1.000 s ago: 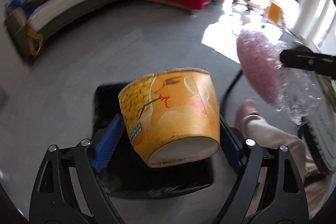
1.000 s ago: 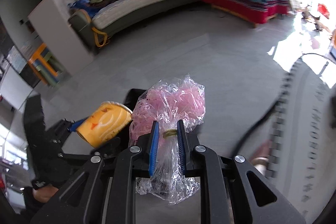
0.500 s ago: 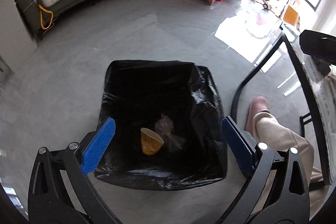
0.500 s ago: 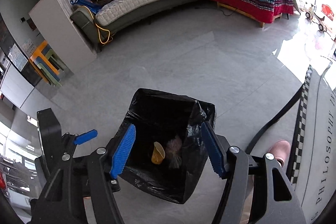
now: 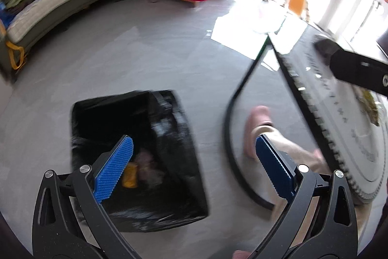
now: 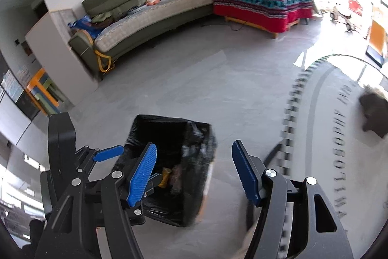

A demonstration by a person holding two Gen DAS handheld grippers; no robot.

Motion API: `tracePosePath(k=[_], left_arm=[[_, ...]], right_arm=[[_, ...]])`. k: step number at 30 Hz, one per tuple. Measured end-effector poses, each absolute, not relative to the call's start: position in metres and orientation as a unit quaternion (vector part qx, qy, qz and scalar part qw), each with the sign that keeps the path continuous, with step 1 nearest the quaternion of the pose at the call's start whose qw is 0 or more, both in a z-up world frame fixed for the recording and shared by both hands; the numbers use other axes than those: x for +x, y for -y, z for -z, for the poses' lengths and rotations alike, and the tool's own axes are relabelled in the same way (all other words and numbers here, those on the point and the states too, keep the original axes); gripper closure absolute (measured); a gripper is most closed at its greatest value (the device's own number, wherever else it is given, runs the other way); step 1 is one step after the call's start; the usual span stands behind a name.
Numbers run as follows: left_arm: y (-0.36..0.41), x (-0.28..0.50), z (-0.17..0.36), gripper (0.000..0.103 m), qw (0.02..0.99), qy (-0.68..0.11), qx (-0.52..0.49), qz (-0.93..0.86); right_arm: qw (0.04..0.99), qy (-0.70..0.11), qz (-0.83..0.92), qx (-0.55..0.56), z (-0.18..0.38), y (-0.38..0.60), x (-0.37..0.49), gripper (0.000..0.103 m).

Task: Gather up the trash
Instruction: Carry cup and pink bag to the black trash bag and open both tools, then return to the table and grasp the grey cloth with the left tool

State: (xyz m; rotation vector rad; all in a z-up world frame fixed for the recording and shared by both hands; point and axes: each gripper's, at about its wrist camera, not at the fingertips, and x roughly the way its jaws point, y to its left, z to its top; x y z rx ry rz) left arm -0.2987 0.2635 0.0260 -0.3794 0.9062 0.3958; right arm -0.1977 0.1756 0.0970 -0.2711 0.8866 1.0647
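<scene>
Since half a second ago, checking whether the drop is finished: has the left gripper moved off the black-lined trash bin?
Yes. The left gripper, jaws open, has shifted right: the black-lined trash bin now sits left of centre, no longer between them.

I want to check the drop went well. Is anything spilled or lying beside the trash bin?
Nothing stands out. The yellow cup and the pink plastic bag both lie inside the black-lined trash bin, which stands upright. The grey floor around it shows no spill.
</scene>
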Motion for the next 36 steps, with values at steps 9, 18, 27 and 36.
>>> tracePosePath(k=[9, 18, 27, 36], left_arm=[[-0.196, -0.205, -0.04, 0.005, 0.88, -0.446, -0.128, -0.103], [-0.13, -0.12, -0.049, 0.005, 0.885, -0.459, -0.077, -0.033], [-0.084, -0.031, -0.059, 0.005, 0.888, -0.458, -0.041, 0.022], [-0.078, 0.069, -0.066, 0.005, 0.876, -0.477, -0.062, 0.037]], right_arm=[[0.814, -0.408, -0.402, -0.104, -0.1, -0.074, -0.132, 0.037], [0.853, -0.43, -0.291, -0.048, -0.093, 0.043, -0.043, 0.037], [0.865, -0.449, -0.222, 0.025, -0.087, 0.117, 0.017, 0.037], [0.864, -0.458, -0.205, 0.031, -0.08, 0.139, 0.053, 0.037]])
